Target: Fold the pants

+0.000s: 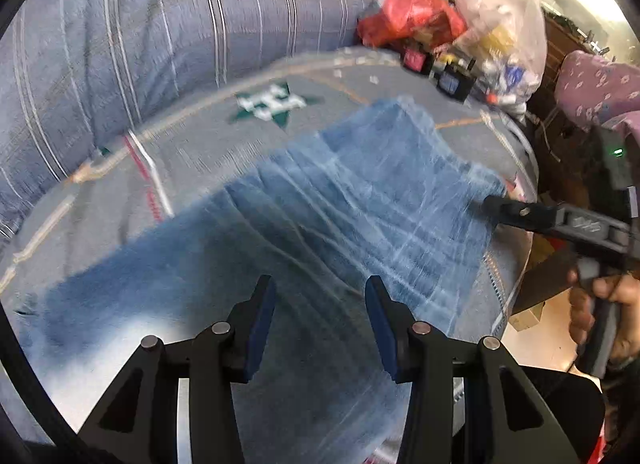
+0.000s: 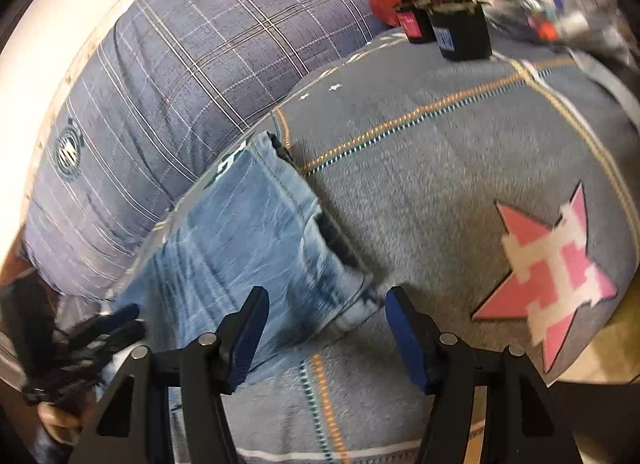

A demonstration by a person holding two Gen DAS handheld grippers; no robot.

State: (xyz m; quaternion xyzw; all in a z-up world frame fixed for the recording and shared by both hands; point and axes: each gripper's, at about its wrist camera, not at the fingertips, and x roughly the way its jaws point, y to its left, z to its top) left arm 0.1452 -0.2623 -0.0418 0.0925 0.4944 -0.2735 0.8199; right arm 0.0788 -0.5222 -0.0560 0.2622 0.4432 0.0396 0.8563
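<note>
Hovering over the jeans [image 1: 320, 215], both grippers show wide, empty jaws. Each should pinch a corner squarely, probably.

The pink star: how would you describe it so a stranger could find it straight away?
Start at the grey blanket with orange stitched lines that covers the bed. Right of the blue jeans, near the blanket's right edge, sits the pink star, a flat woven patch with a white blocky centre. The blanket's other star is green.
</note>
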